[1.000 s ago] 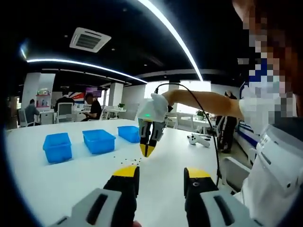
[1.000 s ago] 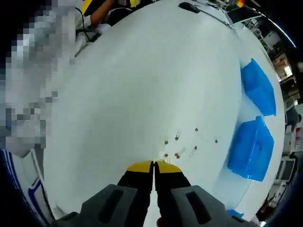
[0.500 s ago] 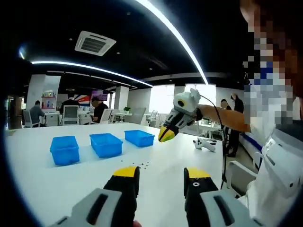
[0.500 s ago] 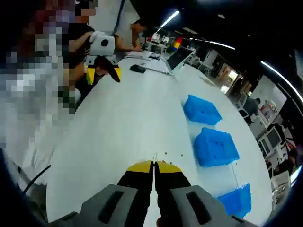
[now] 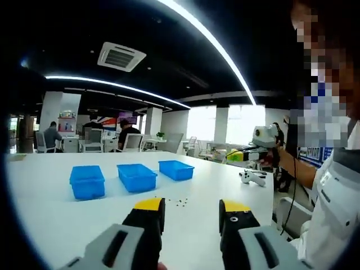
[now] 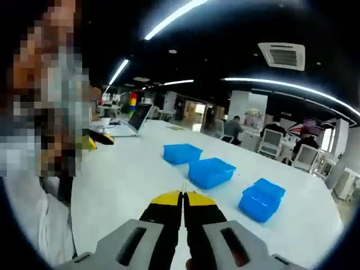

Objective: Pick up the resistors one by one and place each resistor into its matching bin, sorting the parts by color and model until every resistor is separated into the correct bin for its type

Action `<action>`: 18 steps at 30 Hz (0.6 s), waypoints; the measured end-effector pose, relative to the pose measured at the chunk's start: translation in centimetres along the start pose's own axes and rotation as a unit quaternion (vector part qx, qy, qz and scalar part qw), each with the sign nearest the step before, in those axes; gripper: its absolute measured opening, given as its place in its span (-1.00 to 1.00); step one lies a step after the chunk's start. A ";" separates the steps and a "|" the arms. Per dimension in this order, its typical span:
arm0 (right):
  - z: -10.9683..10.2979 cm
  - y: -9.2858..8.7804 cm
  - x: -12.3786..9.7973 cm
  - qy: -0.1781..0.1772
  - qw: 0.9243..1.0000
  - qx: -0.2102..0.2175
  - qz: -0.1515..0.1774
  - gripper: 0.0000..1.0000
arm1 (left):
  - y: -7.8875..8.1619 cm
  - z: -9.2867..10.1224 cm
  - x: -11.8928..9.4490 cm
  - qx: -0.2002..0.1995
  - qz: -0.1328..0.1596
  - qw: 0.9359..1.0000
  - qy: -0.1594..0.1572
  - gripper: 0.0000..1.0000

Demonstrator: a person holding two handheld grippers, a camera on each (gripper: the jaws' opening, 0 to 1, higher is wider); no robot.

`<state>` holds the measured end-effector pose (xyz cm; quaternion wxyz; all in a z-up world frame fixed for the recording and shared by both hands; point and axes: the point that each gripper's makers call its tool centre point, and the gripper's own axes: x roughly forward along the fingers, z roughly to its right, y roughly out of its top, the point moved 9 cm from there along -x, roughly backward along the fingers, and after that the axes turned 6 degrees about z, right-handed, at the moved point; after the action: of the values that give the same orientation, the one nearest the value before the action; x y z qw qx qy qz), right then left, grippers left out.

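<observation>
A: How are the two grippers seen?

B: The left gripper (image 5: 190,207) is held above the table (image 5: 50,214) with its yellow-tipped jaws spread wide, and nothing is gripped between them. The right gripper (image 6: 182,197) is seen with its jaws pressed together; something thin sticks up from the seam between the tips, but whether a resistor is pinched there cannot be told. In the left gripper view the right gripper is also seen, far off to the right and raised above the table.

A: Where are the resistors?

B: A scatter of small dark resistors (image 5: 181,201) is seen on the table just ahead of the left gripper's jaws, between the tips.

A: And the bins?

B: Three blue bins (image 5: 136,176) are lined up beyond the resistors, ahead and to the left of the left gripper. In the right gripper view the same three bins (image 6: 212,172) are seen ahead of the jaws, running off to the right.
</observation>
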<state>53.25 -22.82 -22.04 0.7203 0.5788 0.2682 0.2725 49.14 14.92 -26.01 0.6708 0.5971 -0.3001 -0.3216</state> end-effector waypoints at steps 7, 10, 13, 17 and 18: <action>-0.3 -0.5 -2.6 -0.072 0.995 0.052 0.037 -0.91 | 0.2 -0.5 -0.2 0.000 0.006 1.000 0.011 -0.20; 0.2 0.0 -3.1 -0.100 0.992 0.052 0.048 -0.91 | 0.1 -0.6 -0.2 -0.003 0.006 1.000 0.014 -0.20; 0.9 0.4 -3.2 -0.117 0.989 0.060 0.061 -0.91 | 0.1 -0.7 -0.2 -0.007 0.007 1.000 0.017 -0.20; 1.8 0.8 -2.9 -0.131 0.987 0.069 0.069 -0.91 | 0.2 -0.6 -0.1 -0.015 0.009 1.000 0.017 -0.20; 1.9 0.8 -2.8 -0.131 0.986 0.070 0.070 -0.91 | 0.2 -0.6 0.0 -0.015 0.009 1.000 0.017 -0.20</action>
<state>52.58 -25.94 -20.67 0.6861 0.6759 0.1491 0.2242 49.60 15.33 -25.93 0.6878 0.5891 -0.2895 -0.3099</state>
